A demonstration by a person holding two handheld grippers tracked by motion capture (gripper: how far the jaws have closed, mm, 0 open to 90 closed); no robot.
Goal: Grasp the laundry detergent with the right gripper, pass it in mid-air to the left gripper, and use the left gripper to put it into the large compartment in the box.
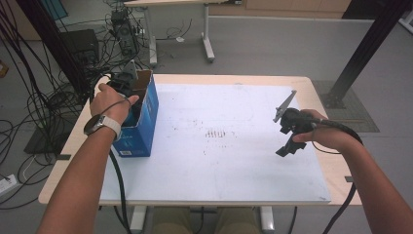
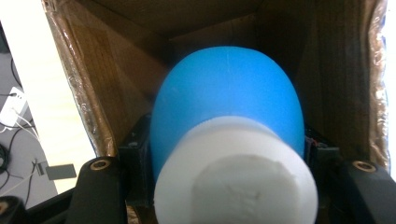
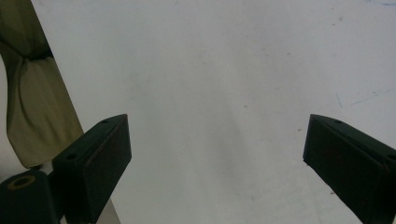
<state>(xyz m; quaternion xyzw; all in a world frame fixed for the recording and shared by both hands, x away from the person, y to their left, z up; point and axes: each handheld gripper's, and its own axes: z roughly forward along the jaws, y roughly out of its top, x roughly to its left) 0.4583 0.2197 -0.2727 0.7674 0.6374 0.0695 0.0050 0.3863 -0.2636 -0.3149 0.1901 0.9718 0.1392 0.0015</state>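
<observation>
One blue-and-white object (image 2: 229,140) between left tongs (image 2: 229,172)

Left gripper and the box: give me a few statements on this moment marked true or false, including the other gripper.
1. The left gripper is shut on a blue and white object. True.
2. That object is held over the middle of the white mat. False: it sits inside the open box at the mat's left edge.
3. The right gripper has its jaws apart with nothing between them. True.
4. The right gripper rests inside the box. False: it is at the right side of the mat, far from the box.
5. The box is blue outside and brown cardboard inside. True.
</observation>
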